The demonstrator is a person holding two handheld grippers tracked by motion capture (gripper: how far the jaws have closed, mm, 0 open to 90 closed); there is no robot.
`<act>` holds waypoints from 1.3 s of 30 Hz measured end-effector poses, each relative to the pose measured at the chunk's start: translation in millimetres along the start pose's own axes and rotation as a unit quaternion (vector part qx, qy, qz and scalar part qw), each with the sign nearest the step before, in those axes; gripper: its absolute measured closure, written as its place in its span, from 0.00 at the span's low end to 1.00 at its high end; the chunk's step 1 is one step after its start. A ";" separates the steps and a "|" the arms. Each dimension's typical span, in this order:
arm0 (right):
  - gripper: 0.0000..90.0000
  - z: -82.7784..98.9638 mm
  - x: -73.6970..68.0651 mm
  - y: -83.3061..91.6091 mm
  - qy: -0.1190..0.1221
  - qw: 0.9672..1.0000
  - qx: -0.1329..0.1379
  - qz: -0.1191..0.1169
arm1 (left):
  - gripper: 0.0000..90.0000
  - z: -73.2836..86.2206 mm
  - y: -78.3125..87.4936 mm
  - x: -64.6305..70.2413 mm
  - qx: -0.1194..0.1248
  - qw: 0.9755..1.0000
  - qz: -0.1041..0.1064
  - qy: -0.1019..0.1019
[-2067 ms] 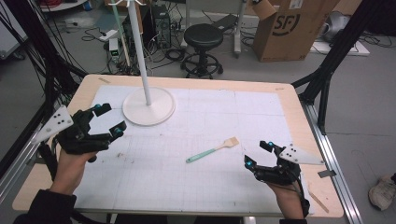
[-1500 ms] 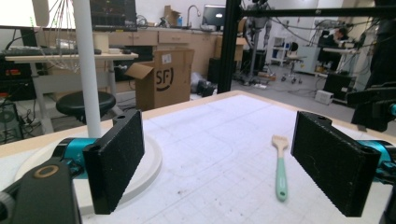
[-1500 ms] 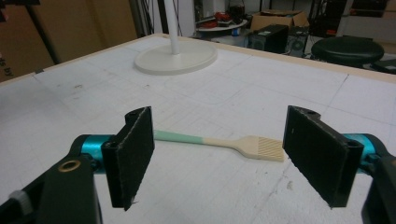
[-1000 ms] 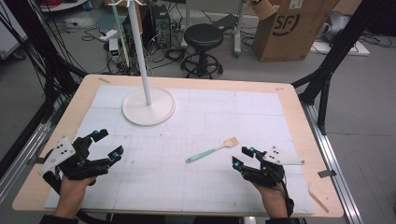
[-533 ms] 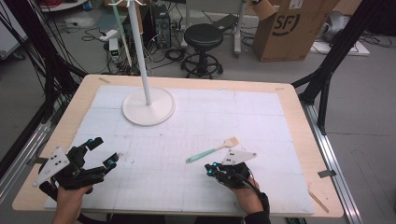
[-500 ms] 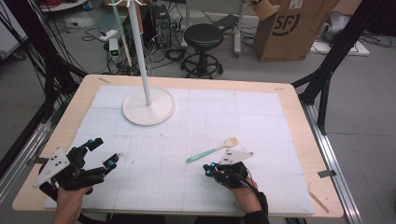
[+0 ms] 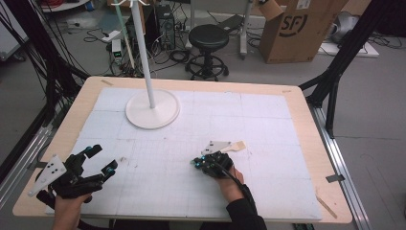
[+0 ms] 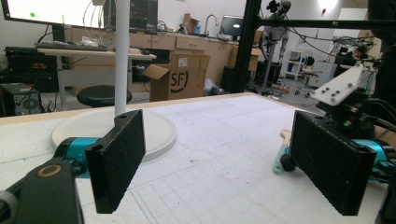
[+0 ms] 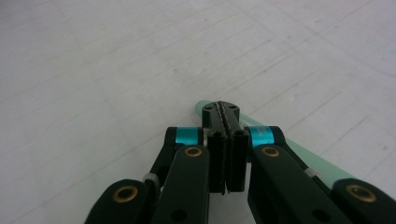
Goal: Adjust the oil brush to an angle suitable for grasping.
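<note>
The right tool (image 7: pixel 198 162) is held low over the surface (image 7: pixel 268 124), its 2 jaws pressed together with nothing between. The spatula (image 7: pixel 235 146) lies beneath and just behind it. The left tool (image 7: pixel 98 160) is held apart.

On the table (image 7: pixel 306 143), toward twelve o'clock from centre: round stand base (image 7: pixel 152 109), pole rising from it. At about four o'clock from that base, near the table's middle: spatula (image 7: pixel 235 146), lying flat, blade end toward three o'clock. Directly over its handle end: right gripper (image 7: pixel 197 163), fingers pointing toward nine o'clock. Well apart at nine o'clock from there, near the table's front left corner: left gripper (image 7: pixel 103 159). Beyond the far edge, on the floor: stool (image 7: pixel 208 38) at twelve o'clock, cardboard box (image 7: pixel 297 28) at one o'clock.
</note>
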State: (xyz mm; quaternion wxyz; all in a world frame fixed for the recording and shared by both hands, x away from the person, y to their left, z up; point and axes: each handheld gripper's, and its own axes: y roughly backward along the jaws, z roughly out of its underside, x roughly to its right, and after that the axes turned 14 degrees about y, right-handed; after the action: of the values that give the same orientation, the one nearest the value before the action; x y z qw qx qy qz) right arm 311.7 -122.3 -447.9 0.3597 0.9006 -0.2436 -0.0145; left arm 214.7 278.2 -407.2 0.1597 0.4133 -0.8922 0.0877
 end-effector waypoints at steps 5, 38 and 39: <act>0.99 -4.2 10.2 -8.8 -0.011 0.999 -0.003 0.033 | 0.21 1.3 0.7 -1.6 0.000 1.000 -0.001 0.006; 1.00 33.7 81.3 54.5 -0.006 0.991 -0.135 -0.013 | 0.21 7.6 -0.6 -1.2 -0.005 1.000 -0.001 0.011; 1.00 36.4 79.0 57.2 -0.008 0.991 -0.130 -0.017 | 0.21 7.6 -1.3 -0.7 -0.005 1.000 0.001 0.011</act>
State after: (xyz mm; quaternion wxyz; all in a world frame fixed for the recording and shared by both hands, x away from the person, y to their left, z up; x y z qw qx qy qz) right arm 349.5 -216.7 -425.6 0.4717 0.8499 -0.2272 -0.0590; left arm 214.5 275.7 -414.5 0.1715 0.4109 -0.8911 0.0875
